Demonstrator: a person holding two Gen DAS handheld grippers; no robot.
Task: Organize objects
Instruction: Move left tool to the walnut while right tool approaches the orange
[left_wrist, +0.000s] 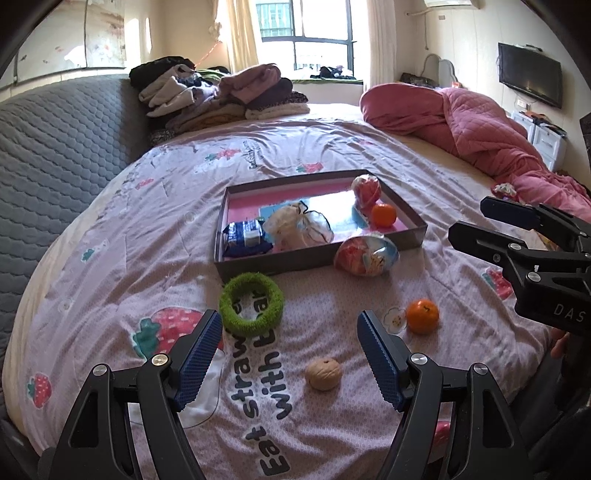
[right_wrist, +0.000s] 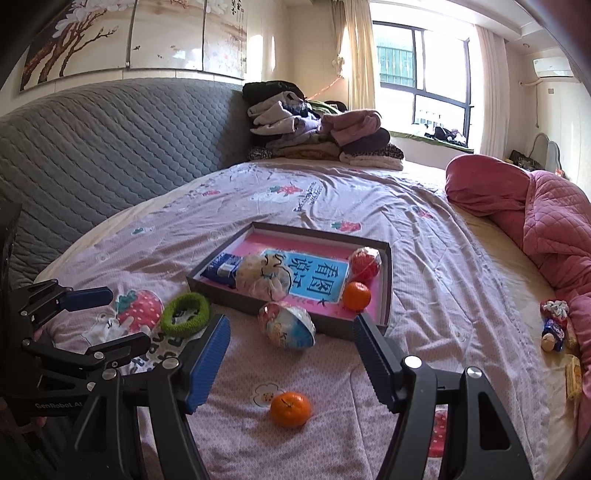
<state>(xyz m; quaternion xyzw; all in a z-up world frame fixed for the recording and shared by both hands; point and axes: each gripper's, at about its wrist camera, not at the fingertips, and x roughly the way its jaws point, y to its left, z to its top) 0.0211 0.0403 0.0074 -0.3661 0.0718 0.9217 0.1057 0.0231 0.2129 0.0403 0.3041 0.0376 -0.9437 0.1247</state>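
A shallow grey box with a pink floor (left_wrist: 412, 240) (right_wrist: 384, 321) lies on the bed. It holds a blue packet (left_wrist: 245, 236) (right_wrist: 223, 269), a mesh pouch (left_wrist: 299, 225) (right_wrist: 264, 278), a wrapped red ball (left_wrist: 365, 190) (right_wrist: 365, 261) and an orange (left_wrist: 383, 215) (right_wrist: 356, 295). On the sheet in front lie a green fuzzy ring (left_wrist: 252, 304) (right_wrist: 185, 314), a colourful toy egg (left_wrist: 366, 254) (right_wrist: 286, 325), a second orange (left_wrist: 422, 316) (right_wrist: 290, 409) and a walnut (left_wrist: 323, 373). My left gripper (left_wrist: 290, 354) (right_wrist: 101, 317) is open and empty above the walnut. My right gripper (right_wrist: 291, 362) (left_wrist: 469, 218) is open and empty above the loose orange.
A pink quilt (left_wrist: 461, 125) (right_wrist: 535, 218) is bunched at the right. Folded clothes (left_wrist: 221, 94) (right_wrist: 317, 129) are stacked by the grey headboard (left_wrist: 55, 147) (right_wrist: 110, 140). Small snacks (right_wrist: 554, 328) lie near the bed's right edge.
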